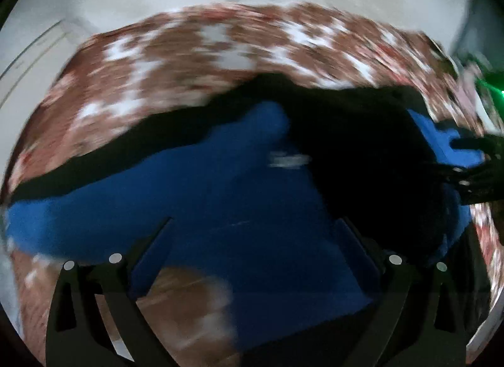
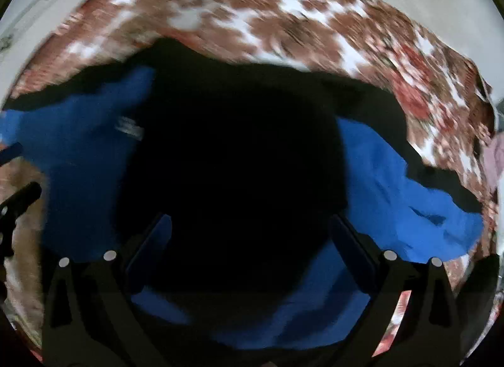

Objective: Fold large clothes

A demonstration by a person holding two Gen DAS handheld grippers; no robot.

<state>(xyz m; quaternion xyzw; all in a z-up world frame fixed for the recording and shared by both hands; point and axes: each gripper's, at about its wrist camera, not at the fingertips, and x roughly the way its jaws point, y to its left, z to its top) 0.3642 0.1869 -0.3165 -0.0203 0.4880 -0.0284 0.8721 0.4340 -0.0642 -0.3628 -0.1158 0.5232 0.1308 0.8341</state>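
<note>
no readable text, garment label blurred

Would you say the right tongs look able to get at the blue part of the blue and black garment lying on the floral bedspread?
Probably yes. The right tongs stand wide open and empty just above the blue and black garment; blue cloth shows between and beside the fingers, with nothing over it. The floral bedspread lies beyond. Blur hides the exact gap.

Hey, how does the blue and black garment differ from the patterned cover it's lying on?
The garment is in plain solid blocks of blue and black; the cover is a busy red-brown and white print.
The garment lies rumpled, with folds on its blue sleeve; the cover looks spread flat.
The garment takes up only the middle; the cover reaches well past it.
Both are soft fabric, and both are blurred.
</note>
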